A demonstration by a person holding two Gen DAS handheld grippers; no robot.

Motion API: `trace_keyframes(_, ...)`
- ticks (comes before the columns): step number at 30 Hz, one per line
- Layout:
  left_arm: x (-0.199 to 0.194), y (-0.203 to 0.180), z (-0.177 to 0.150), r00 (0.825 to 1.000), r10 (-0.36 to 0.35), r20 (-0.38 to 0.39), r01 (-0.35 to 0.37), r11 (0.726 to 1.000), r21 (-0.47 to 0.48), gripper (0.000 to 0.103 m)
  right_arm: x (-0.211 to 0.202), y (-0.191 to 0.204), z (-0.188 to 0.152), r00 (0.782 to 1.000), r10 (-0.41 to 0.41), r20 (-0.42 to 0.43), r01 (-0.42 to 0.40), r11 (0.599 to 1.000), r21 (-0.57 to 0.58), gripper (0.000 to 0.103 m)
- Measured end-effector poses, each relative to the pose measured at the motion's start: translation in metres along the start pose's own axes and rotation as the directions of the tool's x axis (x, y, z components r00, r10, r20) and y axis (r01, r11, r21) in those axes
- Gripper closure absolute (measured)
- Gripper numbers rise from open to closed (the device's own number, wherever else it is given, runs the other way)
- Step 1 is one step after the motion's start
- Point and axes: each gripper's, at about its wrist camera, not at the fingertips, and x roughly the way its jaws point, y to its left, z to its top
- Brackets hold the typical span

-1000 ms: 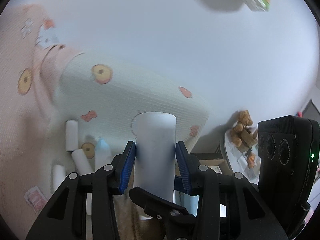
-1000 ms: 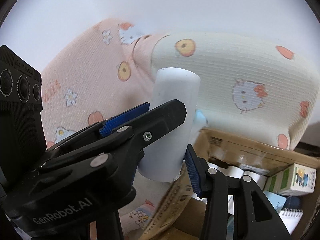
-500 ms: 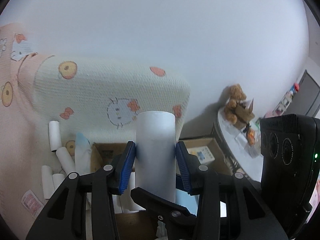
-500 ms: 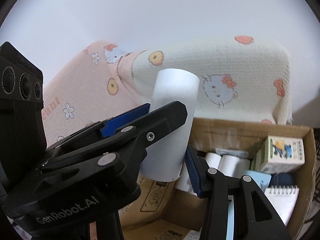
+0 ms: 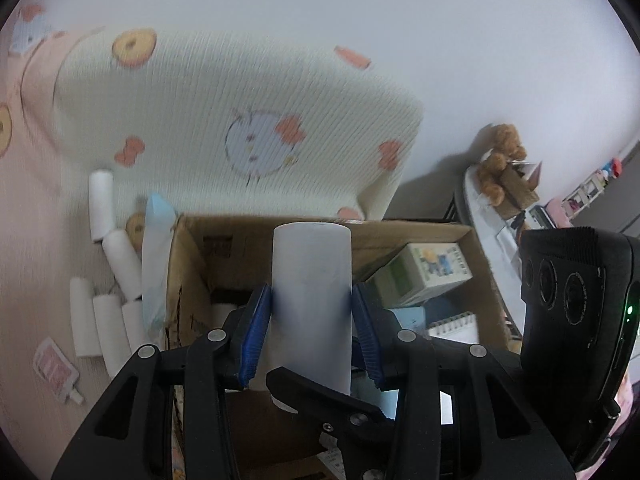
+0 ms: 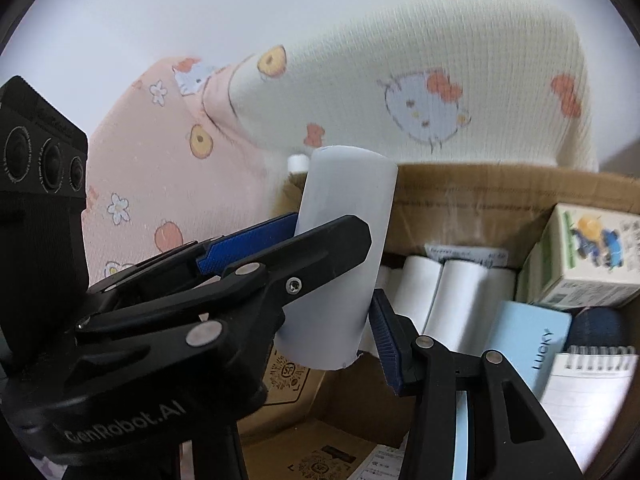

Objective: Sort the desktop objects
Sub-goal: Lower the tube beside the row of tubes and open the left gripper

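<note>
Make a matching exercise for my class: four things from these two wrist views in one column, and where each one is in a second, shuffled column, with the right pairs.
Things
1. white roll
2. teddy bear
3. spiral notepad
4. loose white rolls

Places
A. lying on the pink cloth outside the cardboard box
B. inside the box, next to the light blue card
C. clamped between the left gripper pads
D. on a round table at the far right

Pairs: 1-C, 2-D, 3-B, 4-A
</note>
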Motion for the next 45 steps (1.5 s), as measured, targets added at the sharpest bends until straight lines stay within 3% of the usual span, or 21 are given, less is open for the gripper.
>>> trace_keyframes(4, 0.018, 0.002, 0.001, 0.999, -0.005, -0.047, 0.004, 1.0, -0.015, 0.058, 0.012, -0.014, 0.0, 0.999, 0.033, -0.039, -0.031, 0.998, 0.06, 0.059)
trace_keyframes(18, 0.05, -0.001, -0.003, 0.981, 0.083, -0.173, -0.08, 0.996, 0.025, 0.058, 0.031, -0.037, -0.005, 0.995, -0.027, -0.096, 0.036, 0.995, 0.097, 0.059)
trace_keyframes(32, 0.073, -0.007, -0.009, 0.935, 0.176, -0.306, -0.151, 0.983, 0.106, 0.058, 0.051, -0.046, -0.012, 0.989, -0.002, -0.145, 0.017, 0.995, 0.103, 0.06)
trace_keyframes(38, 0.061, 0.001, -0.004, 0.938, 0.085, -0.336, -0.076, 0.996, 0.04, 0.059, 0.055, -0.043, -0.015, 0.986, -0.042, -0.164, 0.057, 0.995, 0.087, 0.063)
trace_keyframes(40, 0.059, 0.002, -0.004, 0.938, 0.08, -0.337, -0.066, 0.996, 0.053, 0.063, 0.058, -0.042, -0.016, 0.984, -0.036, -0.173, 0.052, 0.995, 0.089, 0.066)
trace_keyframes(44, 0.051, 0.006, -0.005, 0.944, 0.118, -0.309, -0.092, 0.991, 0.098, 0.091, 0.063, -0.035, -0.017, 0.984, -0.004, -0.176, 0.019, 0.996, 0.086, 0.07)
trace_keyframes(45, 0.048, 0.009, -0.005, 0.946, 0.121, -0.301, -0.096, 0.991, 0.098, 0.091, 0.064, -0.033, -0.017, 0.984, -0.023, -0.176, 0.039, 0.996, 0.085, 0.071)
